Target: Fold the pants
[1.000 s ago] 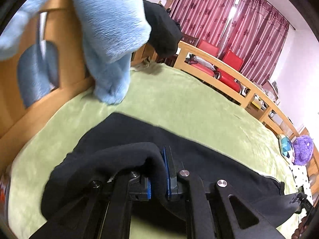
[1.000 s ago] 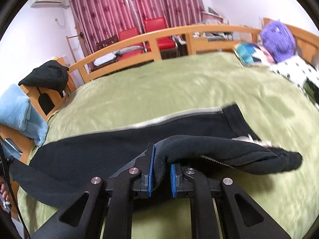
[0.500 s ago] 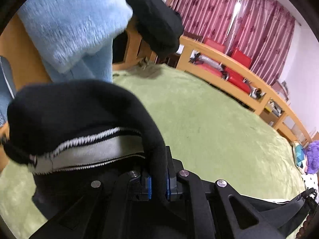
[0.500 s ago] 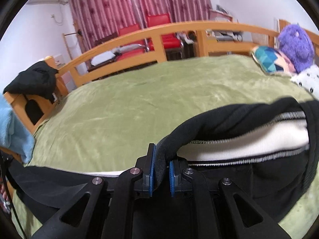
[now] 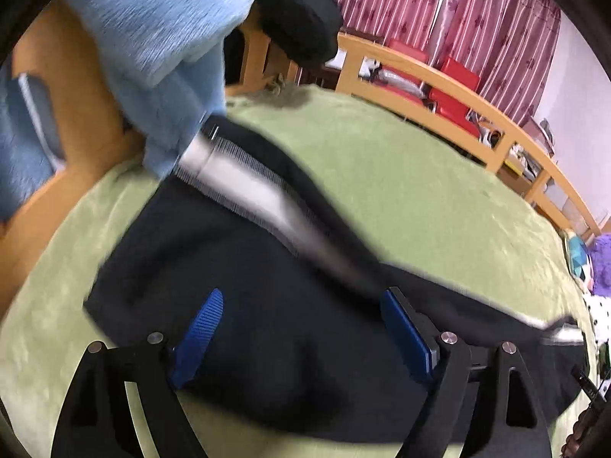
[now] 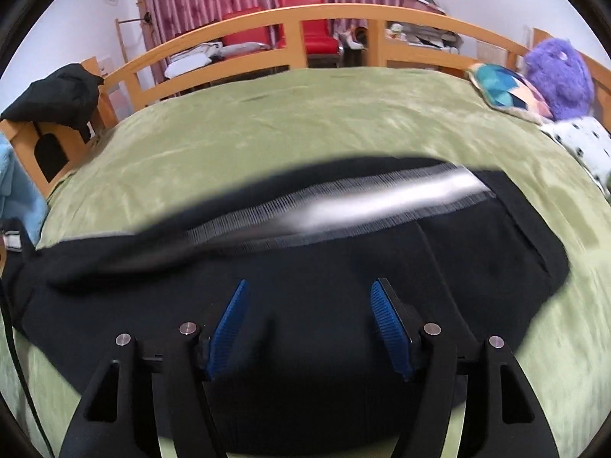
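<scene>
Black pants [image 5: 236, 267] with a white side stripe [image 5: 252, 187] lie folded lengthwise on the green bed cover [image 5: 401, 175]. In the right wrist view the same pants [image 6: 343, 286] spread below a blurred stripe [image 6: 362, 206]. My left gripper [image 5: 301, 328] hangs just above the black cloth, its jaws opening; the blue pads [image 5: 198, 328] stand wide apart and press on nothing. My right gripper [image 6: 309, 324] is likewise over the pants with its jaws opening, and the fabric lies loose under the gap between its pads [image 6: 385, 320].
A pale blue towel [image 5: 160, 38] and a dark garment [image 5: 298, 15] hang on the wooden bed rail [image 5: 450, 87] at the left end. A patterned cushion [image 6: 504, 91], a purple plush toy [image 6: 557, 76] and a spotted cloth [image 6: 580, 141] lie at the right end.
Both grippers were shut on a raised fold of the pants; they carried it forward and down, then let go. The fold now lies on the lower layer and both jaws stand wide.
</scene>
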A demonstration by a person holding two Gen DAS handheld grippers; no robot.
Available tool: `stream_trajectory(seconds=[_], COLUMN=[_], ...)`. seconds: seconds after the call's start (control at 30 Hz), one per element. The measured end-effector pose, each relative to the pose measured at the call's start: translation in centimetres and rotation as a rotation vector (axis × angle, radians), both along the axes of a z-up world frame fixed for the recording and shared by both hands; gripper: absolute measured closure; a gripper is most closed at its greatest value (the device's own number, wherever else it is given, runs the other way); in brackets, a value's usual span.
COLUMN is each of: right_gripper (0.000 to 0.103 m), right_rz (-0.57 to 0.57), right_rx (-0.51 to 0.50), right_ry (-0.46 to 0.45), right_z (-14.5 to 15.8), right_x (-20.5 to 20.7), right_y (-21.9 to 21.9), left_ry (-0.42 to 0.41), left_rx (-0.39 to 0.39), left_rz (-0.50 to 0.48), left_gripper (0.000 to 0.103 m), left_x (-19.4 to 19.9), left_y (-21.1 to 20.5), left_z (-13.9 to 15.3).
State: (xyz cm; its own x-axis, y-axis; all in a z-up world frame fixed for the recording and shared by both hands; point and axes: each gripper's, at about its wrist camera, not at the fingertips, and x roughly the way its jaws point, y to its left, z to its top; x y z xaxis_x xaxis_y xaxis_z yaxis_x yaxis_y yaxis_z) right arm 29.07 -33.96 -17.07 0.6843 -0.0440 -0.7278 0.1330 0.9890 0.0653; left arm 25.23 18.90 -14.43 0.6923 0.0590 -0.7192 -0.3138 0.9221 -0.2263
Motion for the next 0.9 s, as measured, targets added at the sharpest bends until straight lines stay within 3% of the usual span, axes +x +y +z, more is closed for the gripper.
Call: stream_trajectory(seconds=[0.13,0.33,0.5,0.6,0.77,0.8,0.83,0.87,0.9], right_gripper=[0.035,0.032,0.031,0.028,0.023,0.025,0.038,0.060,0.070], right_rz=[-0.081,-0.177,-0.236,-0.259,-0.263,-0.263,-0.269,-0.286,-0.304], right_rx=[0.028,0.178,0.314,0.371,0.333,0.324,0.319,0.309,0.297], right_ry=[0.040,0.091,0.035,0.027,0.013,0.003,-0.013,-0.018,-0.026], right_z=[-1.8,-5.2,-6.0,-6.7,-7.3,-7.3,-7.3,-7.1,-7.1], right_x=[-3.9,-5.9,-5.3,-3.7,-0.8,-0.3,0.1,0.4,0.2], right_y=[-2.5,-6.2,-8.2,-8.7,-7.7,-7.5,-7.3,-7.4,-7.3], left_ry=[0.074,0.150,0.063,0.085,0.076,0.082,0.083,0.075,0.068], left_rx=[-0.034,-0.193,-0.287,-0.315,-0.300,-0.301,-0.305,-0.309,-0.320], left_rz=[0.023,0.062,0.087,0.117,0.168,0.184,0.204,0.218,0.227], left_gripper=[0.019,0.019,0.017,0.014,0.015,0.015,0.024,0.049,0.060], left_x=[-3.6,-5.1,-4.3,-2.9,-1.3,-1.1,-1.0,-0.8,-0.8], left_y=[-0.1,1.2,3.1,3.9,3.5,3.6,3.6,3.3,3.6], left_z=[-3.8,-9.3,-9.8,-10.7,-11.0,-11.2,-11.2,-11.1,-11.0])
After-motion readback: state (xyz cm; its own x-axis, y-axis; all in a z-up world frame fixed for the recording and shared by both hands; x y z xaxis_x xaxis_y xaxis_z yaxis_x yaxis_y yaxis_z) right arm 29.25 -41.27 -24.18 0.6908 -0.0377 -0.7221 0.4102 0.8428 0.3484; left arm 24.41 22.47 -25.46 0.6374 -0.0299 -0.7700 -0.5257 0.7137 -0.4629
